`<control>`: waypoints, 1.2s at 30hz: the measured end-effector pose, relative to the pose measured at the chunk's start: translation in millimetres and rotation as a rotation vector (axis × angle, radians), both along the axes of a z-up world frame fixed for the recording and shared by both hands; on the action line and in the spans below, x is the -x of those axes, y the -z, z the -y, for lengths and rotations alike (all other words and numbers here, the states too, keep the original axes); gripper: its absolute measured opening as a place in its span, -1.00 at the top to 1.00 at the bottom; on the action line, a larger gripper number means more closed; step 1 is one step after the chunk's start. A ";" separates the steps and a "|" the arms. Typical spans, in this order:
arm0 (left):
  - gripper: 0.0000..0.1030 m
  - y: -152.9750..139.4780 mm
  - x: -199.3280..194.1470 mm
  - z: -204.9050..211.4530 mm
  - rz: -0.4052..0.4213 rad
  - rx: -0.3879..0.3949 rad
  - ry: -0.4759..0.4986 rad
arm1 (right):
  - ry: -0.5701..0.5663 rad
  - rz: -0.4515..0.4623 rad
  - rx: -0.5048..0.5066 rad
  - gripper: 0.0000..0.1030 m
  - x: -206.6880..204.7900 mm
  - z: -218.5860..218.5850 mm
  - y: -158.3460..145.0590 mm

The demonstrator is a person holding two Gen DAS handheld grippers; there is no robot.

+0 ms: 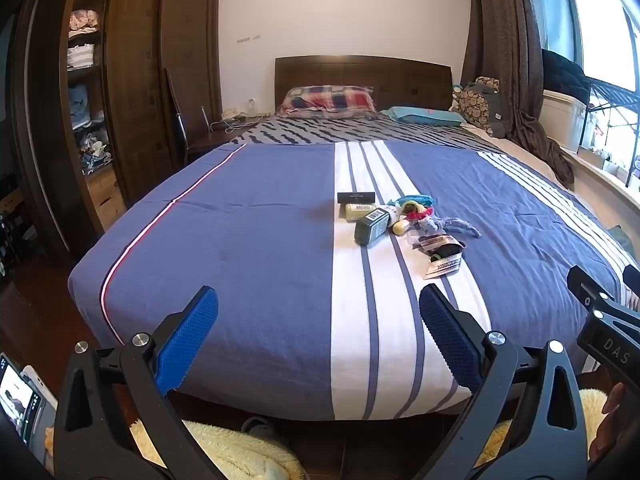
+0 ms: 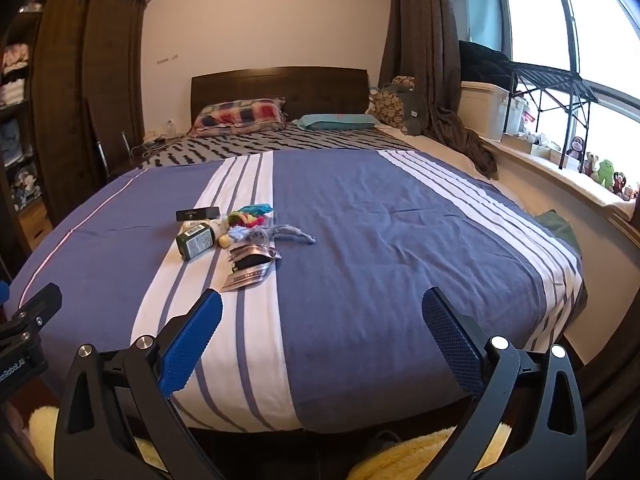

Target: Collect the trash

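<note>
A small heap of trash lies on the blue and white striped bedspread [image 1: 248, 248] [image 2: 400, 248]: a dark green box [image 1: 372, 227] [image 2: 195, 241], a flat black box [image 1: 356, 197] [image 2: 198, 213], a pale yellow tube [image 1: 358, 212], colourful crumpled wrappers [image 1: 416, 205] [image 2: 250, 216], a blue rag [image 1: 456, 227] [image 2: 292, 235] and a silvery black packet [image 1: 442, 254] [image 2: 252, 262]. My left gripper [image 1: 318, 304] hangs open over the bed's foot, well short of the heap. My right gripper [image 2: 322, 306] is open too, the heap ahead to its left. Nothing sits between either pair of blue pads.
Pillows [image 1: 330, 101] and a dark headboard [image 2: 280, 86] close the far end. A wooden wardrobe [image 1: 132, 80] stands left, a curtain [image 2: 420, 40] and window sill with plush toys [image 2: 604, 174] right. A fluffy yellow rug [image 1: 240, 452] lies on the floor below. A phone [image 1: 18, 400] shows at lower left.
</note>
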State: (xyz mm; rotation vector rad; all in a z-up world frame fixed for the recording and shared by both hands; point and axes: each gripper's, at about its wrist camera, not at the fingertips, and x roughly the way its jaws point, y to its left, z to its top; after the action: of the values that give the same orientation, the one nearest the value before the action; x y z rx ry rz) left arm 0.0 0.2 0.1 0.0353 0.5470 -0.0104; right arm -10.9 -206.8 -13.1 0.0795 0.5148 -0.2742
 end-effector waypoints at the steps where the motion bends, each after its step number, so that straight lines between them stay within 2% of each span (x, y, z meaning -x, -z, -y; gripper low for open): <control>1: -0.85 0.0 0.0 0.1 0.000 0.000 0.000 | 0.000 0.000 0.000 -0.95 0.1 -0.6 0.0; 36: -0.85 -1.3 -1.4 -2.2 -0.001 0.001 0.001 | -0.005 -0.006 -0.004 -0.95 -6.8 -3.5 2.9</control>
State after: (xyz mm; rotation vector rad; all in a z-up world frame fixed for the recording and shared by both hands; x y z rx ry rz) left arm 1.3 2.4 1.3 0.0351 0.5475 -0.0118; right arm -4.0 -203.3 -16.1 0.0816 0.5219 -0.2688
